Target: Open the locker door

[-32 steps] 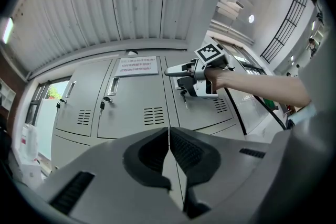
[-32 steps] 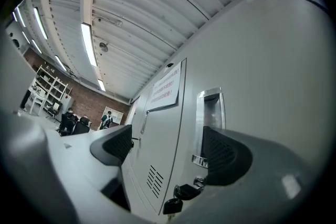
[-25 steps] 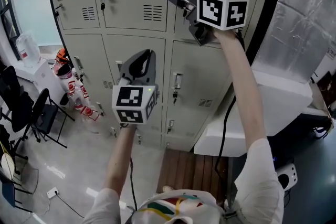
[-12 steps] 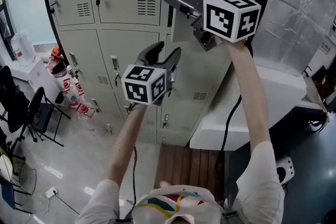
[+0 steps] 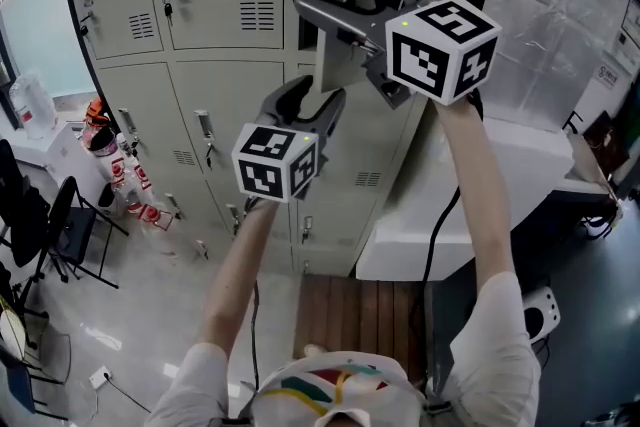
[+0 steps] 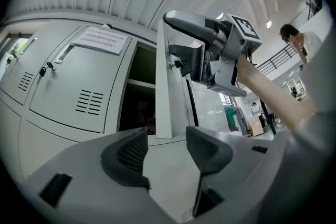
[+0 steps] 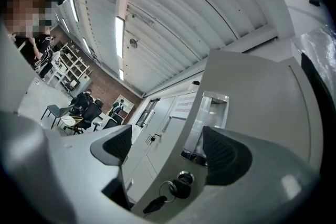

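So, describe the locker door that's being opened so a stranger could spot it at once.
Find the bank of grey lockers and look along its top row. The door is the one swung ajar with a dark gap behind it, a key hanging in its lock; the neighbouring doors are shut.

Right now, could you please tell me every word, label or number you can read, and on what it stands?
Nothing is legible.
Paper notice on the shut locker door: print too blurred to read.
Small sign on the silvery sheet: too small to read.
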The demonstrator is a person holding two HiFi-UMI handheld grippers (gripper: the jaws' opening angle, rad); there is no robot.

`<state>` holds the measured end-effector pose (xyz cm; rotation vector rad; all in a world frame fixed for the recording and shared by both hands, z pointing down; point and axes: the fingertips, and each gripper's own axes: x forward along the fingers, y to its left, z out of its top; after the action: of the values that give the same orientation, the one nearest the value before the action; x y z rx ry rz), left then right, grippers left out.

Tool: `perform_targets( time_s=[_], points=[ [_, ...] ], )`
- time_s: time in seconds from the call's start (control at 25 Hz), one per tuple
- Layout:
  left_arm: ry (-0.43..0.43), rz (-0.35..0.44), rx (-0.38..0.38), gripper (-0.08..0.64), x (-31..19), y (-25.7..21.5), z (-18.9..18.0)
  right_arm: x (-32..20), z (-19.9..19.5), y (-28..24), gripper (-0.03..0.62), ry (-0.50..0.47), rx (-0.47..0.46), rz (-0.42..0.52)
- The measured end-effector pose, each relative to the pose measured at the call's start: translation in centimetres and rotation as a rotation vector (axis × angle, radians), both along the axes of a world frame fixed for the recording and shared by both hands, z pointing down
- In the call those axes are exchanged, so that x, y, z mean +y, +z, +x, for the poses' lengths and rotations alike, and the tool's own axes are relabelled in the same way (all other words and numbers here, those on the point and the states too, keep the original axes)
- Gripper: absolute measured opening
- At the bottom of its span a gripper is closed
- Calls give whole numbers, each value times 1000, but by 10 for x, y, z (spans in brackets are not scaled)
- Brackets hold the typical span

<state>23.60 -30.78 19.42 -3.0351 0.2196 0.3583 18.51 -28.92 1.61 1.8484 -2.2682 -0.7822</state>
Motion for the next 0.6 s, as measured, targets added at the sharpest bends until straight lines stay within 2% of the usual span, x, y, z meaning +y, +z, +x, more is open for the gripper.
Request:
perform_targets(
  time_s=[0.12,0.28,0.44,0.6],
  points=[
    [10,14,10,215,8,-4,2,8,1,9,411,7,8,0],
    [11,36,24,207,18,-10,-1,28,20,31,411,81,16,34],
    [11,42,51,144,26,-13,-6,56,37,60,411,146,0,56],
    [40,43,73,143,46,-14,-9,90,49,89,411,209,-4,68]
  ],
)
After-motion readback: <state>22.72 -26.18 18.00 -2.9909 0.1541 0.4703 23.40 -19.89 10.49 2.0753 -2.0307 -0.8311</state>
